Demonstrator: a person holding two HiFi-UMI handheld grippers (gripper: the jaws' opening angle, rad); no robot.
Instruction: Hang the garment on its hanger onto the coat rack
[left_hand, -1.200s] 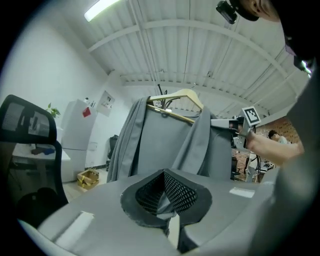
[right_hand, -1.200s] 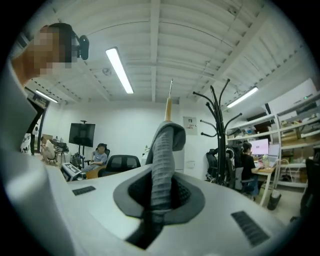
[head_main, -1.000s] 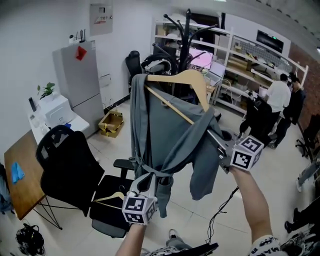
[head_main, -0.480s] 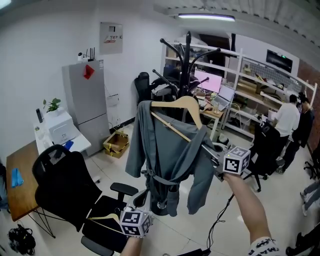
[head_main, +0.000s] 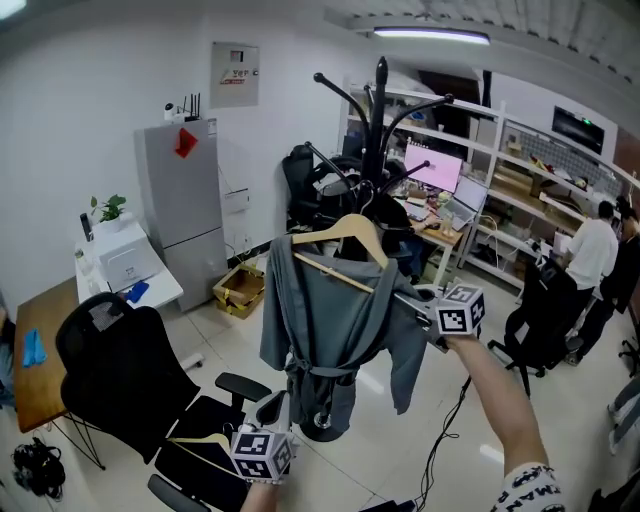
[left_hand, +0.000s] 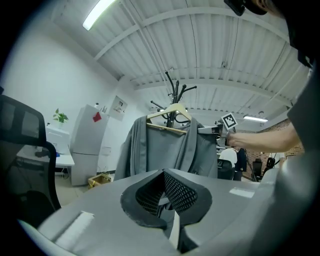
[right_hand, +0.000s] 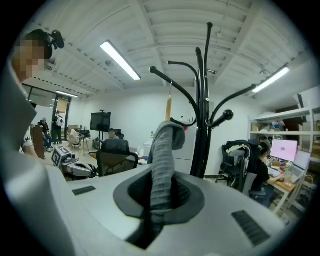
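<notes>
A grey garment (head_main: 335, 320) hangs on a wooden hanger (head_main: 340, 236), held up in the air just in front of the black coat rack (head_main: 378, 110). My right gripper (head_main: 420, 303) is shut on the garment's right shoulder over the hanger's end. In the right gripper view a strip of grey cloth (right_hand: 164, 150) runs up between the jaws (right_hand: 162, 195), with the coat rack (right_hand: 205, 100) close behind. My left gripper (head_main: 282, 408) is low, below the garment's hem and clear of it. Its jaws (left_hand: 164, 187) stand shut with nothing in them, facing the garment (left_hand: 165, 150).
A black office chair (head_main: 125, 375) at lower left carries a spare wooden hanger (head_main: 200, 435). Behind it are a wooden table (head_main: 40, 345), a white desk (head_main: 125, 270), a grey fridge (head_main: 190, 195) and a cardboard box (head_main: 238, 290). Shelves (head_main: 520, 170) and people (head_main: 595, 250) are at right.
The garment on its hanger has moved away from me toward the coat rack. My left gripper has let go of the hem and dropped below it. The right grip is unchanged.
</notes>
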